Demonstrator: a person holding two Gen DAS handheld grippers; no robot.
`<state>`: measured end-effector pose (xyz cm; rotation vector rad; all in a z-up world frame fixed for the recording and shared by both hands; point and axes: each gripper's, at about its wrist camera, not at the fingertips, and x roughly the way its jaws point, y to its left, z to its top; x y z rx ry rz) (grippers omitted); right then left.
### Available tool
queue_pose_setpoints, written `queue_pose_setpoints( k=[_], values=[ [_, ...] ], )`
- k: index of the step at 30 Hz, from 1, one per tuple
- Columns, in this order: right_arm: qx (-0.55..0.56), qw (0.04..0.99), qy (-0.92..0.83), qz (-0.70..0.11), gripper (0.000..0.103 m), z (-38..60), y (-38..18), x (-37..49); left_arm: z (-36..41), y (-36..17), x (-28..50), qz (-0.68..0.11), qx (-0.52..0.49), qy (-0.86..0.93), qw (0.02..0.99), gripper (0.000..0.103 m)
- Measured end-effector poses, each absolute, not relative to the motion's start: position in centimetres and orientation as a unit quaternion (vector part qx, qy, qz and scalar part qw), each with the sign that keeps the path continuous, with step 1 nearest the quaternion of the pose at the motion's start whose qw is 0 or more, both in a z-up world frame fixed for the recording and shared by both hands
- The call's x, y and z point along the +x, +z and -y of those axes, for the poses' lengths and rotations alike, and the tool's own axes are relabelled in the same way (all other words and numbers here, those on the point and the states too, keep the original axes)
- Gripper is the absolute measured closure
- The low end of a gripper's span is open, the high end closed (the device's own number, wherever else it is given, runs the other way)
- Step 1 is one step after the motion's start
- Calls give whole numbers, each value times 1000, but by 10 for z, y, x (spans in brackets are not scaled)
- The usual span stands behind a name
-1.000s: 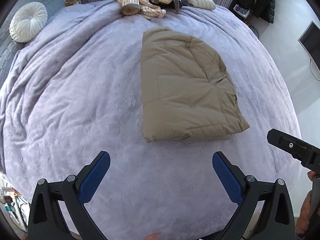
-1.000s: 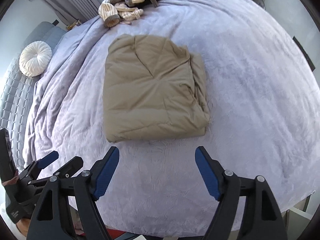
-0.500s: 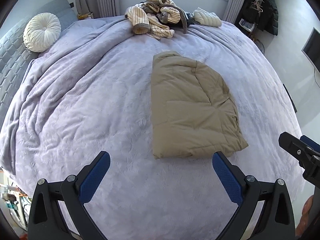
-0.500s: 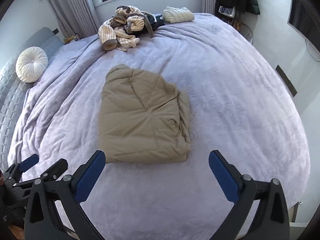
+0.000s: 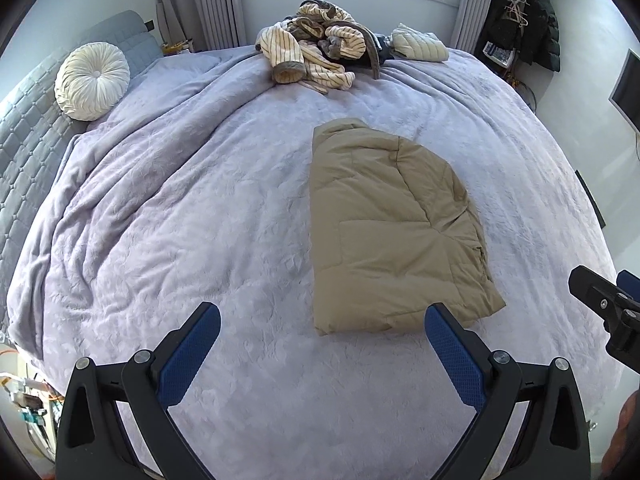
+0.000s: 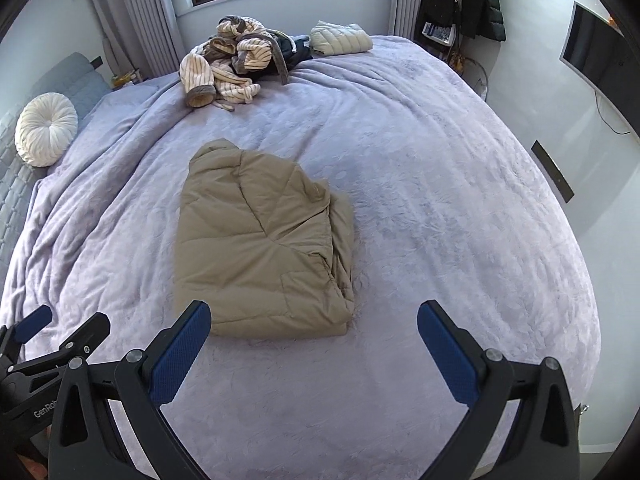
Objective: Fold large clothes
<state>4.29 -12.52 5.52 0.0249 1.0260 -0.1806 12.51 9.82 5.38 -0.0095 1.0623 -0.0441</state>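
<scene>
Folded tan puffer jacket (image 5: 394, 236) lay on the lilac blanket (image 5: 200, 200) near the middle of the bed, a squarish bundle with its collar end toward the window and its stacked layers showing along the right side. We held both tools above the near edge of the bed, clear of the cloth. Our left gripper (image 5: 322, 330) was spread wide with nothing between its blue pads (image 5: 454, 356); its right pad overlapped the jacket's near corner in the view, though we judged it to be hovering above, not touching. Our right gripper (image 6: 314, 328) had just been opening and stood at full spread, also empty.

We saw several ways this could slip. The padded fill looked springy, so the bundle could puff open by itself, most likely where the loose layers bulged on the right edge. If we reached for the next garment and dragged a finger across that near corner, the top flap could peel back. The unfolded heap of striped robe (image 5: 312, 56) and darker items lay at the far side by the window, beside a cream quilted garment (image 5: 418, 44); reaching that far over the jacket risked brushing it. The plush blanket was rumpled on the left, and tugging anything across it could shift the whole surface.
</scene>
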Motion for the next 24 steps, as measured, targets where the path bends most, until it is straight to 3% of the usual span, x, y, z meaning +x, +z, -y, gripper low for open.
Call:
queue_pose_setpoints(
  k=[24],
  values=[
    [12, 865, -83, -494, 0, 125, 55, 44, -92, 52, 128, -508, 0, -28, 861, 1]
  ],
)
